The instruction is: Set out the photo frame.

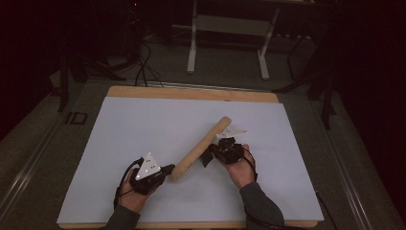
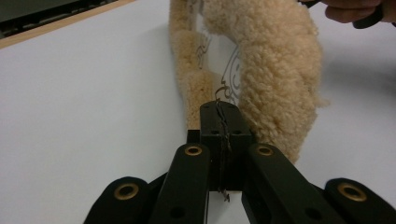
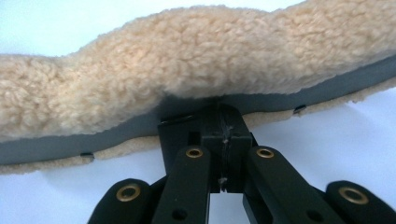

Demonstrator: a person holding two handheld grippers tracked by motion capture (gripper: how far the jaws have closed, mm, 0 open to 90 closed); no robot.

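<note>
I have the left gripper and right gripper both pinched tight on the fluffy tan cover.

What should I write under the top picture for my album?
Two hand-held tools, left tool and right tool, grip a fluffy tan roll on a white table.

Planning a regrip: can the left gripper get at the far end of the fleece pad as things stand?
Probably not without letting go: the left gripper is shut on the fleece pad's near end, and the right gripper pinches its middle along the way.
</note>
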